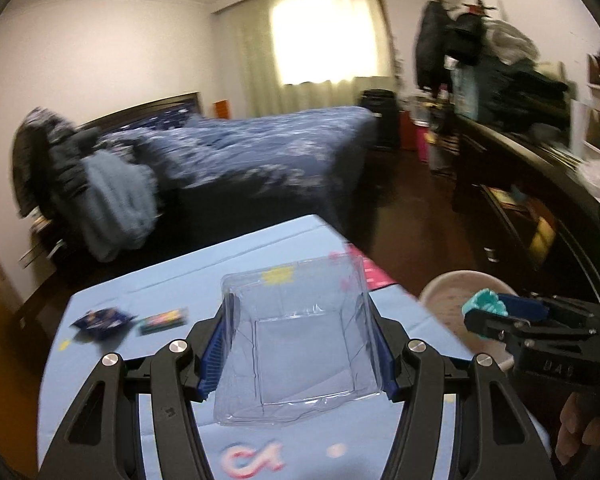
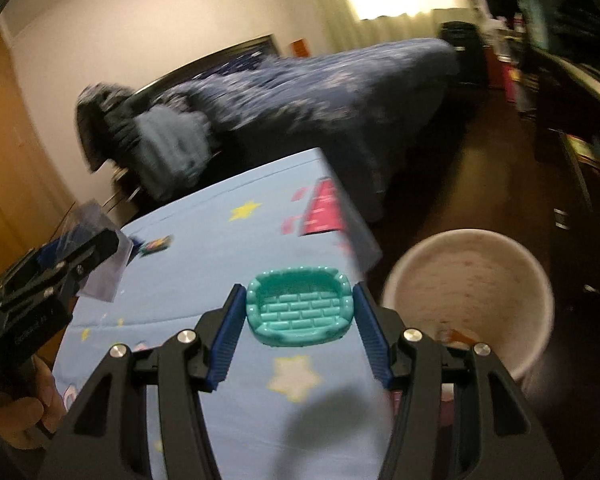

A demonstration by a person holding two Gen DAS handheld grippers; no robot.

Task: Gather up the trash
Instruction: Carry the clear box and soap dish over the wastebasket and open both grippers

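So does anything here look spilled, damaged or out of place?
Nothing spilled. The clear tray in the left gripper looks creased. Two wrappers lie on the table. The right gripper holds a teal piece beside the bin.

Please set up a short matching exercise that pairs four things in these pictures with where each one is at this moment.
Things:
1. clear plastic tray
2. teal brick-patterned piece
3. white bin
4. blue snack wrapper

Places:
A. lying on the light blue tablecloth
B. between the pads of the left hand-held gripper
C. on the floor beside the table
D. between the pads of the right hand-held gripper

Pairs: 1-B, 2-D, 3-C, 4-A
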